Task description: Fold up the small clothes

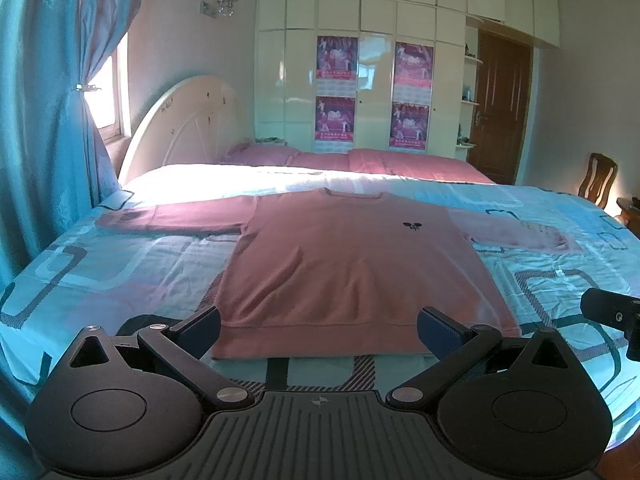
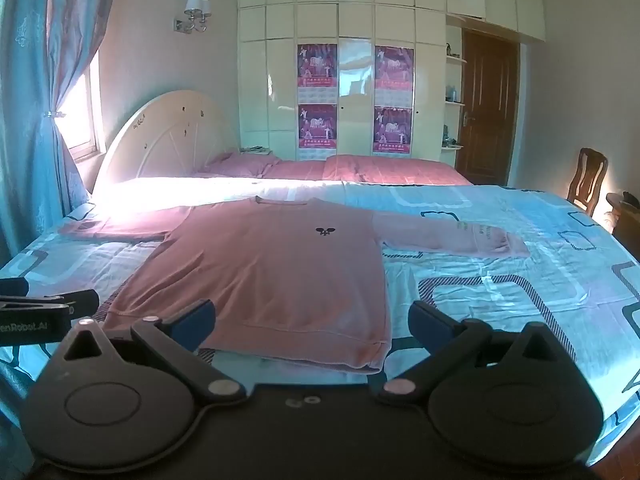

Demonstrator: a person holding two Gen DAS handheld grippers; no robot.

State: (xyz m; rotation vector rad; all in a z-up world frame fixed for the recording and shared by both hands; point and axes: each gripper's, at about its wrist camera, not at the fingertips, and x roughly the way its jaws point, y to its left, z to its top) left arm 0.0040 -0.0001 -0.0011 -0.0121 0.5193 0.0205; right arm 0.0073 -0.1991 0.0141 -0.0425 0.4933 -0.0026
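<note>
A pink long-sleeved sweatshirt (image 1: 352,260) (image 2: 272,264) lies flat on the bed, front up, both sleeves spread out sideways and its hem toward me. A small dark emblem (image 1: 412,225) (image 2: 325,231) marks its chest. My left gripper (image 1: 320,330) hovers just short of the hem, open, with nothing between its fingers. My right gripper (image 2: 312,322) stands open over the hem's right corner, also holding nothing. Each gripper shows at the edge of the other's view: the right one (image 1: 616,316) and the left one (image 2: 44,308).
The bed has a light blue patterned sheet (image 1: 120,264) (image 2: 500,280), pink pillows and a folded pink cover (image 1: 400,162) at the far side, and a white headboard (image 1: 188,120). A blue curtain (image 1: 44,120) hangs on the left. A wardrobe, a wooden door and a chair (image 2: 588,180) stand beyond.
</note>
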